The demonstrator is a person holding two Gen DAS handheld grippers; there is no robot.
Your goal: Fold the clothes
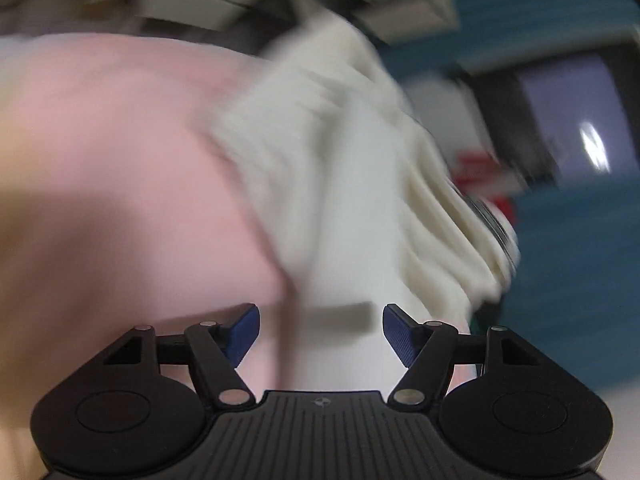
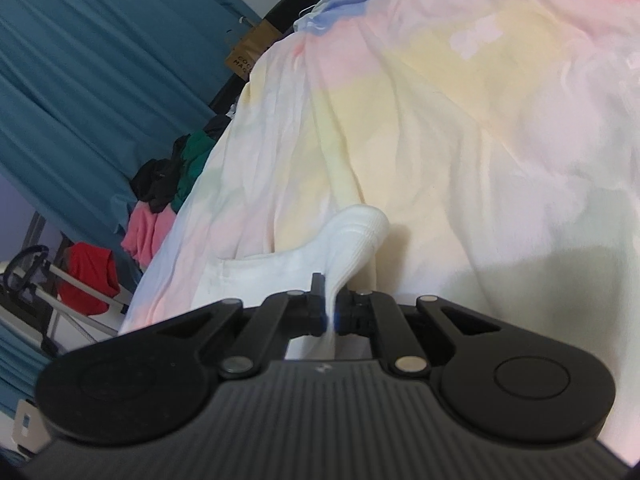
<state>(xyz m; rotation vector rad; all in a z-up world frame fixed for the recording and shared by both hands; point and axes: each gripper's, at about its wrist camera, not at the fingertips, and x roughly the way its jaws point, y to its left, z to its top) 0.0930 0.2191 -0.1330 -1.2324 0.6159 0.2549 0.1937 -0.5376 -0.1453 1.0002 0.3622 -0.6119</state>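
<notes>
In the left wrist view, which is blurred, a cream ribbed knit garment (image 1: 340, 168) lies crumpled over the pink bedcover (image 1: 120, 168). My left gripper (image 1: 321, 334) is open just short of its near edge. Its blue pads (image 1: 245, 334) stand well apart and press on nothing. In the right wrist view my right gripper (image 2: 330, 312) is shut on a white ribbed sock (image 2: 352, 240). A pinched strip of the sock runs between the jaws, and the rest bulges forward and rests on the pastel bedcover (image 2: 460, 120).
A blue curtain (image 2: 80, 80) hangs to the left of the bed. Pink, green and black clothes (image 2: 160, 192) are piled at the bed's edge. A red garment (image 2: 88, 276) hangs on a rack. A brown paper bag (image 2: 248, 52) stands farther back. A dark screen (image 1: 572, 120) is at right.
</notes>
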